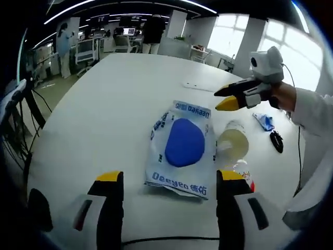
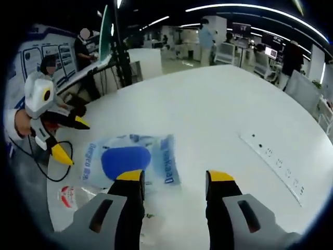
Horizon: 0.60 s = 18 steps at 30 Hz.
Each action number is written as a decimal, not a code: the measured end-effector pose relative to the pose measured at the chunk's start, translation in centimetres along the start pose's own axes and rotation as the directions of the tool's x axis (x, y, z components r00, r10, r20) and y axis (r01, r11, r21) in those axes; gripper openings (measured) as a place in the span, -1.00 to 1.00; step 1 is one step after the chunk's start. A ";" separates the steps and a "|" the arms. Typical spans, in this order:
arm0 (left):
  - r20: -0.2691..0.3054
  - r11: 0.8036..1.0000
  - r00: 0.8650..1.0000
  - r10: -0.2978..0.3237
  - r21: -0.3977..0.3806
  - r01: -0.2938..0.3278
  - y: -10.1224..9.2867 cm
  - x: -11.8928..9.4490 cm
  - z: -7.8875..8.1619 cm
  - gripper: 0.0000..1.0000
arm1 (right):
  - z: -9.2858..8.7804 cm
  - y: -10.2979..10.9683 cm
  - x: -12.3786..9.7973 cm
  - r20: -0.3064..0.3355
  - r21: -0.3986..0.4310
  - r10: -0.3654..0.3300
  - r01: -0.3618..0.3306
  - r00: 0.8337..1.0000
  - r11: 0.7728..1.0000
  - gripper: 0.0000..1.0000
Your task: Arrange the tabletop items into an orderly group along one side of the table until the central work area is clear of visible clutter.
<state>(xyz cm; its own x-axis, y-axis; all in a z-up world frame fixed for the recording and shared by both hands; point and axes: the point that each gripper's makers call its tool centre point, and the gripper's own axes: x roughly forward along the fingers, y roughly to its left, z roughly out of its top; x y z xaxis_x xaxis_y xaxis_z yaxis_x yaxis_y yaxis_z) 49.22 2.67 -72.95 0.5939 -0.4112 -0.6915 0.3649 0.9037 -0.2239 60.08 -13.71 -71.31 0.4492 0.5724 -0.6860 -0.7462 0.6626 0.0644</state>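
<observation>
Flat packet point(image 1: 181, 149) beside lying bottle point(image 1: 232, 142)

1. A large white table point(image 1: 119, 99) with a rounded edge stands in an open office.
2. A flat white power strip point(image 2: 273, 161) sits flush on the tabletop, away from the other objects.
3. Long strip lights point(image 2: 250, 8) run across a dark ceiling.
4. Bright windows point(image 1: 283, 44) line one wall.
5. People point(image 1: 153, 31) stand among desks with monitors in the background.
6. A whiteboard point(image 2: 44, 57) with printed sheets stands beside the table.
</observation>
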 end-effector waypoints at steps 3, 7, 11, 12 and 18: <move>-0.008 0.999 1.000 0.011 -0.032 -0.011 0.5 0.3 -0.5 0.34 | -0.4 0.0 0.6 -0.008 0.005 0.009 -0.008 1.000 1.000 -0.17; -0.026 0.997 0.999 0.022 -0.076 -0.024 0.8 0.7 -1.3 0.20 | -0.8 -0.2 1.2 -0.010 0.011 0.020 -0.020 1.000 1.000 -0.21; -0.048 0.993 0.998 0.036 -0.113 -0.041 1.3 0.7 -2.1 0.05 | -1.2 -0.1 1.7 -0.018 0.020 0.027 -0.027 0.999 0.999 -0.26; -0.053 0.991 0.998 0.041 -0.128 -0.048 1.5 0.8 -2.3 0.04 | -1.3 -0.2 1.8 -0.019 0.024 0.031 -0.031 0.999 0.999 -0.30; -0.063 0.981 0.997 0.045 -0.187 -0.056 1.7 1.2 -2.7 -0.26 | -2.2 0.1 2.4 -0.043 0.043 0.051 -0.049 0.998 0.998 -0.54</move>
<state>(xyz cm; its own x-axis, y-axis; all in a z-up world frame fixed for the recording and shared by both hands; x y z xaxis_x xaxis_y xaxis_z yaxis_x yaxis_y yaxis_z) 48.59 4.00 -75.99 0.5633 -0.3617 -0.7429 0.1909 0.9317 -0.3089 59.99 -13.32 -74.60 0.3890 0.5844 -0.7121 -0.7456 0.6538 0.1292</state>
